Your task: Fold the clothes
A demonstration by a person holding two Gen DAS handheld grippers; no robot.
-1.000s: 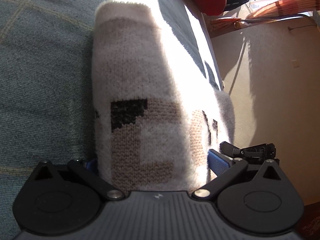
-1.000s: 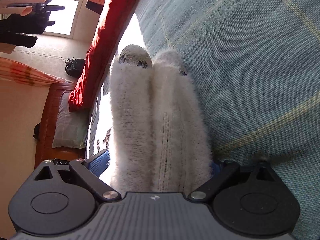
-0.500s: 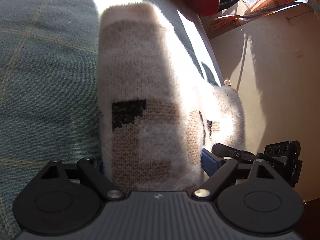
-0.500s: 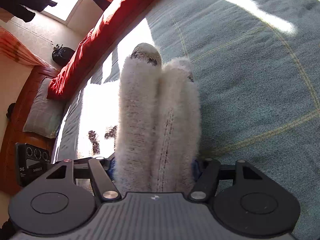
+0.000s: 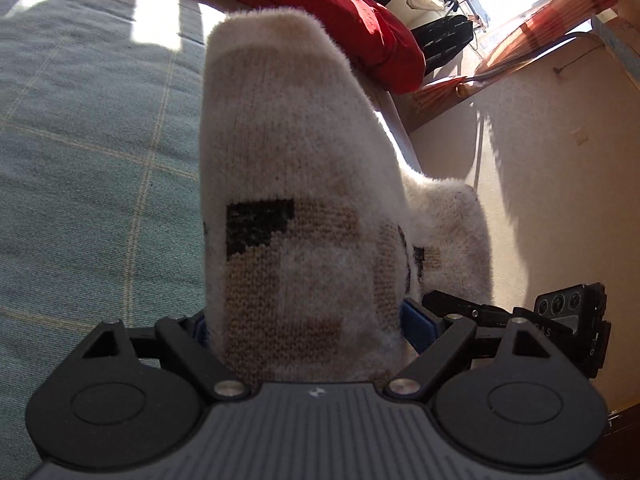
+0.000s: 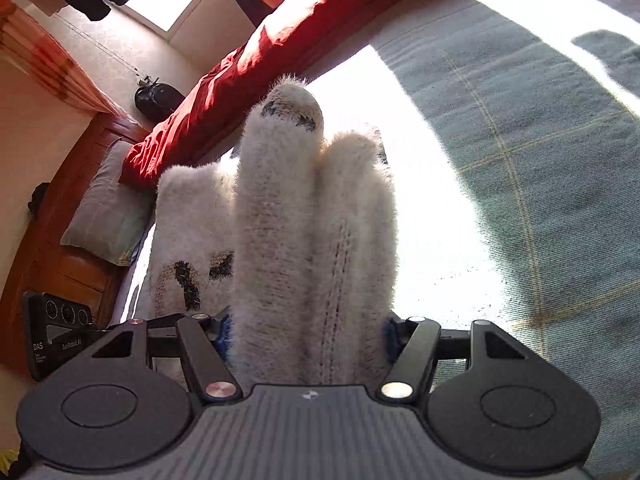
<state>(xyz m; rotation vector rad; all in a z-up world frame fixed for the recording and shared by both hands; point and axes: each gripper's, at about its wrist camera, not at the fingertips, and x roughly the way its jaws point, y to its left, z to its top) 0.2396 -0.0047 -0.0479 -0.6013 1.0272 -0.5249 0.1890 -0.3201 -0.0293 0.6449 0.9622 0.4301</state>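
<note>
A fuzzy white knit garment (image 5: 288, 160) with beige and black blocks is bunched up and held above the teal bedspread (image 5: 80, 160). My left gripper (image 5: 308, 320) is shut on one thick folded end, its blue pads pressing both sides. My right gripper (image 6: 308, 328) is shut on the other end of the garment (image 6: 280, 220), which stands up in two fluffy rolls. Each view shows the other gripper close beside: the right one (image 5: 560, 320) in the left wrist view, the left one (image 6: 60, 328) in the right wrist view. A short span of knit hangs between them.
A red duvet (image 6: 240, 80) lies along the far side of the bedspread (image 6: 540, 160). A pale pillow (image 6: 104, 216) leans on a wooden headboard (image 6: 60, 260). A beige wall (image 5: 540, 160) and a window with dark hanging clothes (image 5: 444, 44) lie beyond.
Both grippers tightened on the garment and rose with it, lifting it off the bedspread. They now sit closer together, and more of the room shows behind.
</note>
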